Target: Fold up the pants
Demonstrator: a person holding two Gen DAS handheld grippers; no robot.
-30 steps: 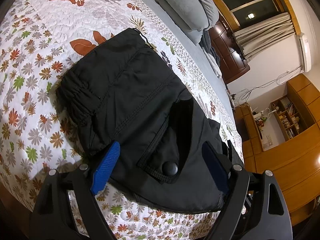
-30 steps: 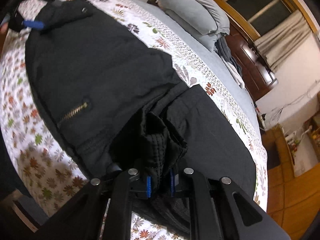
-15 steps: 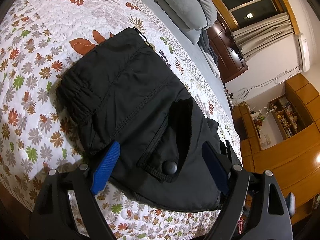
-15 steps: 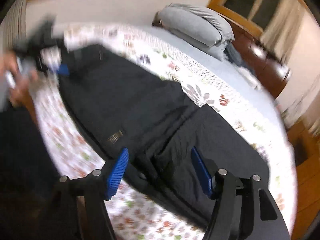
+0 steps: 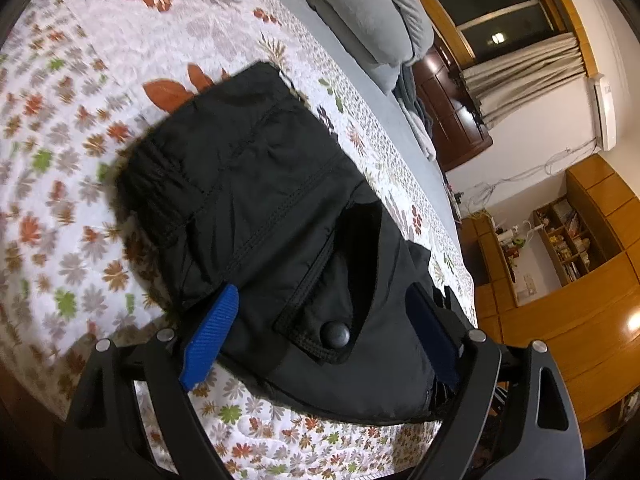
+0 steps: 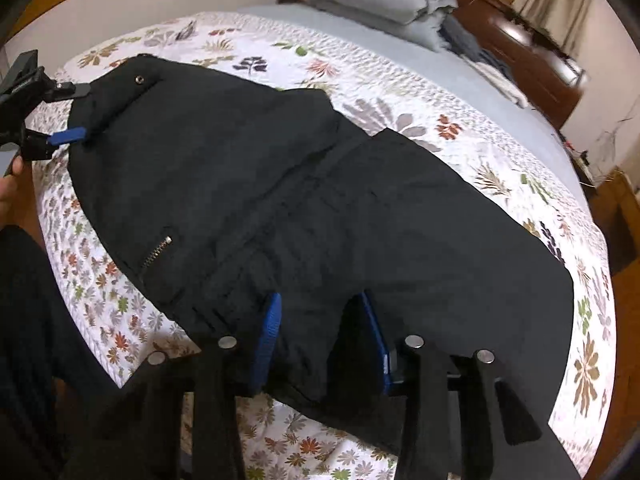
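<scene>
Black padded pants (image 6: 320,208) lie along the near edge of the floral-quilted bed (image 6: 480,128). Your left tongs (image 5: 320,336) stand spread; your right tongs (image 6: 320,332), just closing, straddle the fabric unpinched.

We find the left hand-held gripper (image 5: 320,328) pitched downward, its jaws standing wide with the blue pads (image 5: 210,338) well apart. The right hand-held gripper (image 6: 320,336) points steeply down; its jaws, half spread, have just been closing, black cloth lying between them.
</scene>
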